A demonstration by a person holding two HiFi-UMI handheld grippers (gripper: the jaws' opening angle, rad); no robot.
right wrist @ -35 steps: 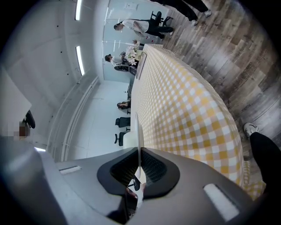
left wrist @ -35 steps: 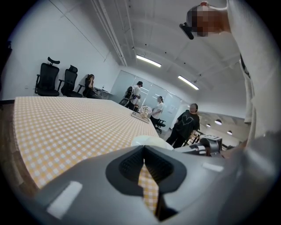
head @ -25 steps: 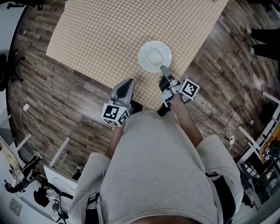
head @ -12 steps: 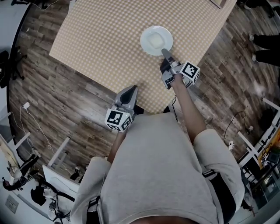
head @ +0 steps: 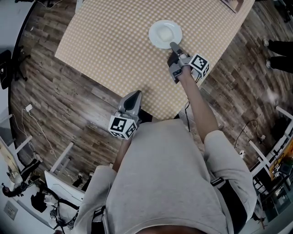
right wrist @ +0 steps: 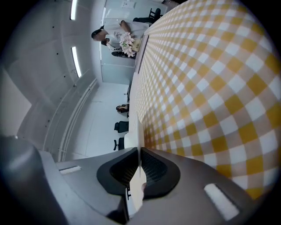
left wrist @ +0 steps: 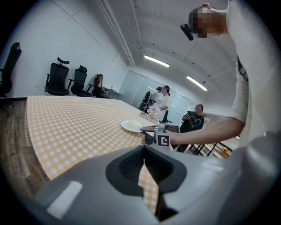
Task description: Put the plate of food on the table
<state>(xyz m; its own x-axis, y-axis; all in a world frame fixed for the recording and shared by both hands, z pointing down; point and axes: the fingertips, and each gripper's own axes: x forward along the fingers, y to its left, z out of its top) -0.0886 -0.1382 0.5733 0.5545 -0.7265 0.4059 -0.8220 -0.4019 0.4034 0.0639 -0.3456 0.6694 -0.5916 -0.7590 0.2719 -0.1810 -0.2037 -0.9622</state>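
A white plate [head: 165,34] with pale food lies over the yellow-checked table [head: 105,41], towards its far right part. My right gripper [head: 174,46] is shut on the plate's near rim, arm stretched out. In the right gripper view the plate's [right wrist: 137,191] white edge runs between the closed jaws of my right gripper [right wrist: 140,151]. Whether the plate touches the cloth I cannot tell. My left gripper [head: 135,94] hovers at the table's near edge, shut and empty. From my left gripper [left wrist: 144,150] the plate [left wrist: 133,125] shows ahead.
Wooden floor [head: 55,100] surrounds the table. Office chairs [left wrist: 57,79] stand by the wall, and several people [left wrist: 164,103] are at the table's far end. A flat board [head: 233,4] lies at the far table corner. Flowers [right wrist: 127,44] stand there too.
My right gripper has carried the plate farther over the table, away from the body, with the arm stretching out. The left gripper has stayed at the near edge.
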